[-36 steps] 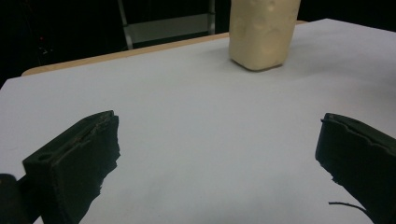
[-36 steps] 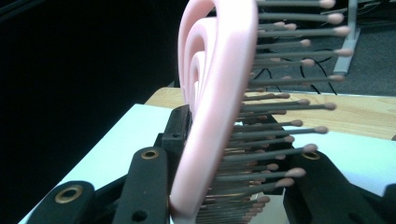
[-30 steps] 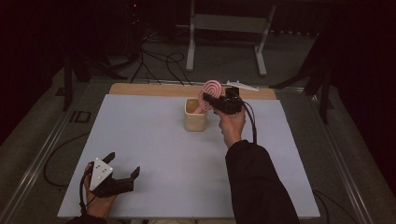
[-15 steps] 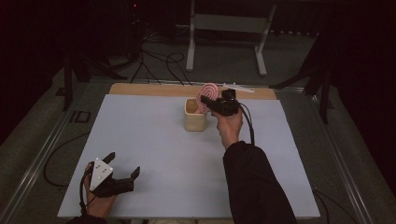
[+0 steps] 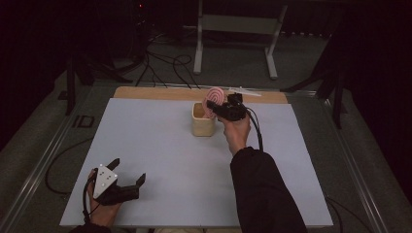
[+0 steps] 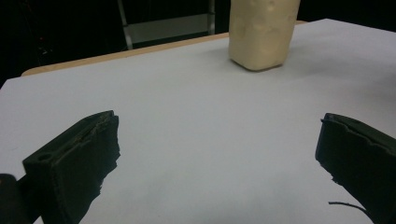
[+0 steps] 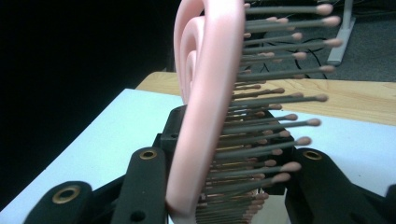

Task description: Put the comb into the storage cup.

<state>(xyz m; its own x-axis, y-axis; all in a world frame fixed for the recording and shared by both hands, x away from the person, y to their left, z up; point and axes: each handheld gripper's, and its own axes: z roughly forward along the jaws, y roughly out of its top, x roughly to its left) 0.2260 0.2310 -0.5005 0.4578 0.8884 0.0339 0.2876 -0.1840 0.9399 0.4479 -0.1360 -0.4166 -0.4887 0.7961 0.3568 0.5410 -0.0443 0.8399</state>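
Note:
My right gripper (image 5: 218,106) is shut on a pink hairbrush (image 5: 214,95) and holds it upright over the right rim of a cream cup (image 5: 202,125) at the table's back middle. In the right gripper view the black jaws sit on either side of the brush head (image 7: 210,93), whose grey bristles with pink tips point right. The brush's lower end is hidden. My left gripper (image 5: 128,171) rests at the table's front left, open and holding nothing. In the left gripper view the cup (image 6: 262,32) stands far ahead of the spread jaws of the left gripper (image 6: 219,149).
A white sheet (image 5: 155,145) covers the table, with a wooden strip (image 5: 155,92) showing along the back edge. Behind the table stand a metal frame (image 5: 233,29) and loose cables (image 5: 160,63) on the floor. Metal rails run along both sides.
The right gripper has shifted slightly left with the brush, toward the cup. The left gripper has stayed still.

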